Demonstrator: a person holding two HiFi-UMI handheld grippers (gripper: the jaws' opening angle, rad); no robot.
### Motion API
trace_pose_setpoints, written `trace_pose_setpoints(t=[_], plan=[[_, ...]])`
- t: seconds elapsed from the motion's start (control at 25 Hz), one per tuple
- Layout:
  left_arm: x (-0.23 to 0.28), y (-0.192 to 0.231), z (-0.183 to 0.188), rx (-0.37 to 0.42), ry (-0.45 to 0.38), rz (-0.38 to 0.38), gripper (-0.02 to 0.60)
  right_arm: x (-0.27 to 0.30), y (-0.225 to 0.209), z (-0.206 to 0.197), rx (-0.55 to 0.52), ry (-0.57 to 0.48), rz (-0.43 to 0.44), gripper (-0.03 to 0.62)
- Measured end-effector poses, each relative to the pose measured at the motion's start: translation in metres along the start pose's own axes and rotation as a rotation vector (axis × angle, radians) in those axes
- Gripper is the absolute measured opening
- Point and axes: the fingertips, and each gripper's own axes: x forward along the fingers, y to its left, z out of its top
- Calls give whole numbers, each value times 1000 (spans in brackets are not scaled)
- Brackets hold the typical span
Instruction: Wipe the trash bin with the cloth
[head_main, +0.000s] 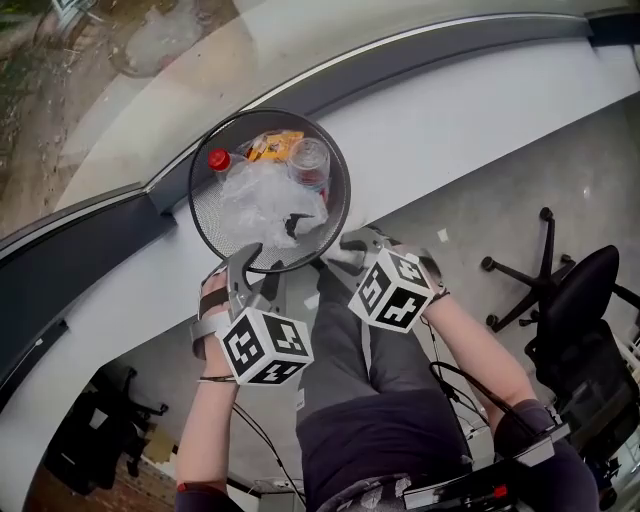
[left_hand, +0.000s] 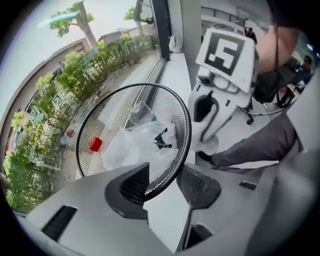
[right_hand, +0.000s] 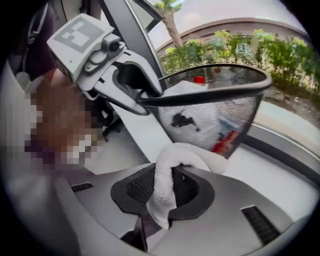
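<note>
The black wire-mesh trash bin (head_main: 345, 200) stands on the white window sill (head_main: 470, 120), holding a crumpled clear plastic bag (head_main: 262, 200), a red-capped bottle (head_main: 218, 159) and an orange wrapper. My left gripper (head_main: 250, 262) straddles the bin's near rim (left_hand: 185, 145): the rim runs between the jaws, with a gap showing on the right-hand side. My right gripper (right_hand: 162, 192) is shut on a white cloth (right_hand: 172, 170), which bulges out toward the bin's mesh wall (right_hand: 215, 120) just below the rim. In the head view the right gripper (head_main: 350, 245) sits at the bin's near-right side.
Glass and a dark window frame (head_main: 90, 240) run behind the sill. A black office chair (head_main: 570, 290) stands on the floor to the right. The person's grey-trousered legs (head_main: 350, 360) are right below the bin, and cables (head_main: 455, 385) lie beside them.
</note>
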Motion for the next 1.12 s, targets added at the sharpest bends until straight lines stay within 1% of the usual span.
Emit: trace_pose_setpoints(t=[0.04,0.08,0.12,0.16,0.2,0.28,0.36,0.44,0.48,0.52,0.56,0.6,0.64,0.68,0.76,0.8,0.88,0.96,1.04,1.12], plan=[[0,-1,1,-5,-2,7,163,3,18,2,-13,-8,64,80],[1,-1,1,-4,-1,13,162,4,29,4,-25,-17,100,80],[1,0,1,0,-1,16,163,2,30,4,-31,-24,102,80],[1,0,0,1,-2,17,163,-3,22,3,-26,-26,76,80],[0,0,-1,-1,-3,21,162,-11,5,-1,-14,-22,32,80],[-3,1,-2,-29,-9,34,162,-32,-39,-14,8,16,-70,80],[-14,1,-2,-118,-37,38,172,-54,-87,-30,-14,98,-167,81],[-35,2,-1,-255,-102,41,181,-74,-129,-44,-74,197,-267,86],[-48,3,0,-329,-141,43,181,-83,-146,-47,-97,235,-299,99],[-61,3,1,-395,-176,44,181,-91,-159,-47,-107,260,-308,130],[-73,3,1,-447,-200,44,181,-98,-167,-45,-106,279,-296,170],[-82,3,0,-483,-209,47,181,-103,-172,-43,-106,304,-273,200],[-90,2,-2,-502,-204,52,181,-107,-176,-41,-116,338,-255,224],[-97,1,-5,-509,-193,61,181,-111,-180,-40,-137,374,-252,224],[-111,-2,-6,-508,-177,85,181,-125,-189,-36,-184,417,-284,224],[-119,-2,-4,-515,-182,99,181,-134,-192,-32,-188,412,-302,224],[-145,4,3,-557,-220,126,181,-153,-188,-16,-159,357,-312,224],[-180,16,15,-620,-296,160,181,-171,-175,12,-126,264,-298,224],[-219,33,30,-678,-408,195,180,-191,-154,50,-65,116,-257,224],[-248,53,39,-728,-506,229,173,-215,-129,96,44,-93,-169,224]])
